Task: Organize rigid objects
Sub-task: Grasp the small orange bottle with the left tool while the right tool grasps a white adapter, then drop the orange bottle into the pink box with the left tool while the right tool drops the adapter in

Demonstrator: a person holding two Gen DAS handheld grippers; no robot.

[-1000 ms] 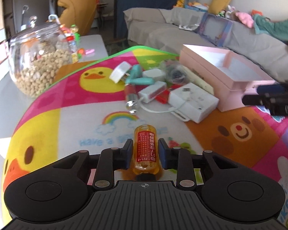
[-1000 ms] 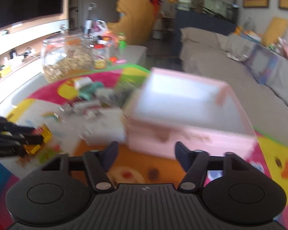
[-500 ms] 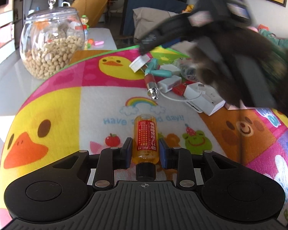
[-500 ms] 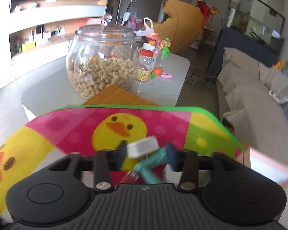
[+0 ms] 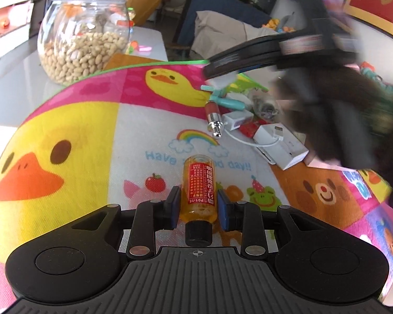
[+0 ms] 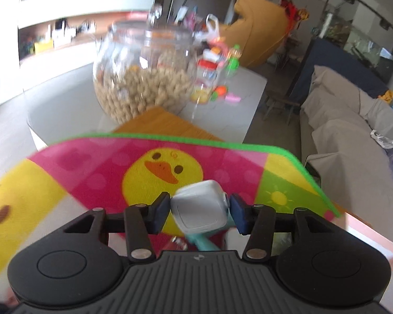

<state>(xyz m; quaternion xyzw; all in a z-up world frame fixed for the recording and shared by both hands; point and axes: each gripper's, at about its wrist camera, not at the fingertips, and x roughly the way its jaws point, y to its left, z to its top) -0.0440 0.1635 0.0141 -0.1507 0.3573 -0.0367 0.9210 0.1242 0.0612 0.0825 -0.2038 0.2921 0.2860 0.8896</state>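
My left gripper (image 5: 199,204) is shut on a small orange bottle (image 5: 200,185) with a red label, its black cap pointing back at the camera, just above the cartoon mat (image 5: 65,120). My right gripper (image 6: 199,210) has its jaws closing around a white rounded block (image 6: 199,213). The left pad is at the block's side and a sliver of gap shows at the right pad. The block rests on a teal piece (image 6: 203,243). In the left wrist view the right gripper's fingers (image 5: 249,52) reach over the far end of the pile, held by a dark-sleeved hand (image 5: 353,120).
A pile lies on the mat: a red tube with a silver cap (image 5: 213,115), a white charger (image 5: 237,117), a white box with a cable (image 5: 283,144). A big glass jar of peanuts (image 5: 83,41) (image 6: 144,78) stands on the white table beyond the mat's green edge. A couch (image 6: 353,144) lies to the right.
The right gripper swung away from the pink box to the far end of the pile and narrowed its jaws around the white block. The left gripper kept the bottle and shifted slightly.
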